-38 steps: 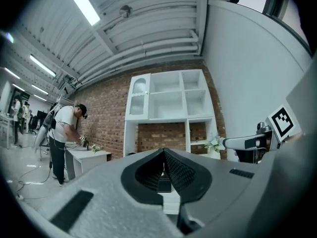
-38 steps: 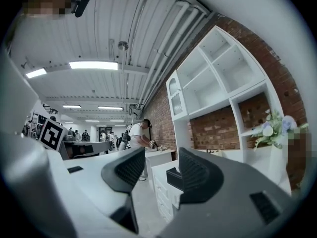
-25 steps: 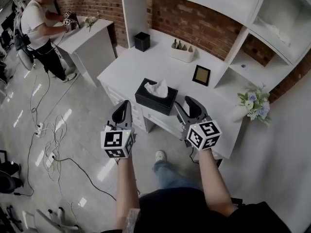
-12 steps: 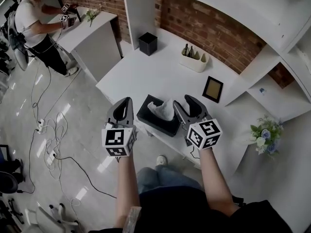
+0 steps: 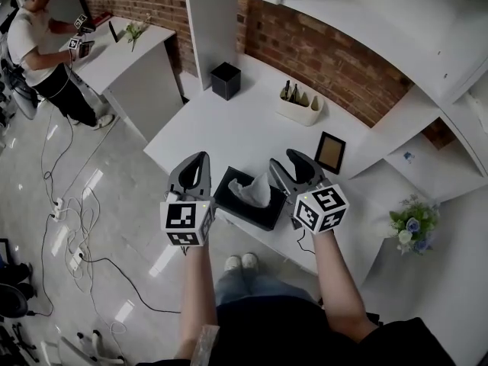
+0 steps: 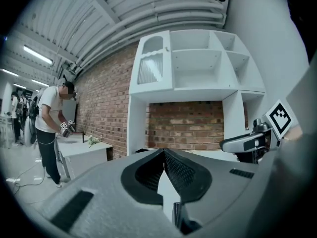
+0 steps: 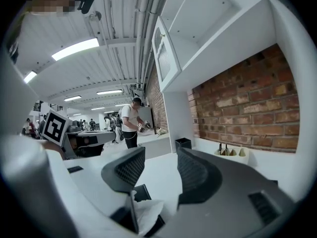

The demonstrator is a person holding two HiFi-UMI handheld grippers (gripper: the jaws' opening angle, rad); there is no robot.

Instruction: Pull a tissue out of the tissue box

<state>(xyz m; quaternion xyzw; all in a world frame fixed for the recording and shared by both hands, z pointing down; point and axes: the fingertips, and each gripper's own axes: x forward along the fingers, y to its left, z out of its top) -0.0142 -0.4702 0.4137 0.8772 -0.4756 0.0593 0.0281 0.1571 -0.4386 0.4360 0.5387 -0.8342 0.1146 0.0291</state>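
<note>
A black tissue box (image 5: 242,201) stands at the near edge of the white desk (image 5: 229,124), with a white tissue (image 5: 254,191) sticking up from its slot. My left gripper (image 5: 200,159) hovers just left of the box, its jaws closed tip to tip with nothing between them (image 6: 164,151). On the box's right side, my right gripper (image 5: 285,162) is held open above the desk. In the right gripper view the tissue (image 7: 146,214) and the box (image 7: 142,191) show low down, below the open gripper (image 7: 161,156). Neither gripper touches the tissue.
On the desk behind the box stand a black cube container (image 5: 226,80), a white holder with small bottles (image 5: 299,106) and a picture frame (image 5: 330,152). Flowers (image 5: 408,226) sit at the right. A person (image 5: 42,44) works at another desk at the left. Cables (image 5: 69,216) lie on the floor.
The desk and tissue box have come closer in the head view; the box now sits between my two grippers. Both grippers kept their pose, and the tissue is untouched.
</note>
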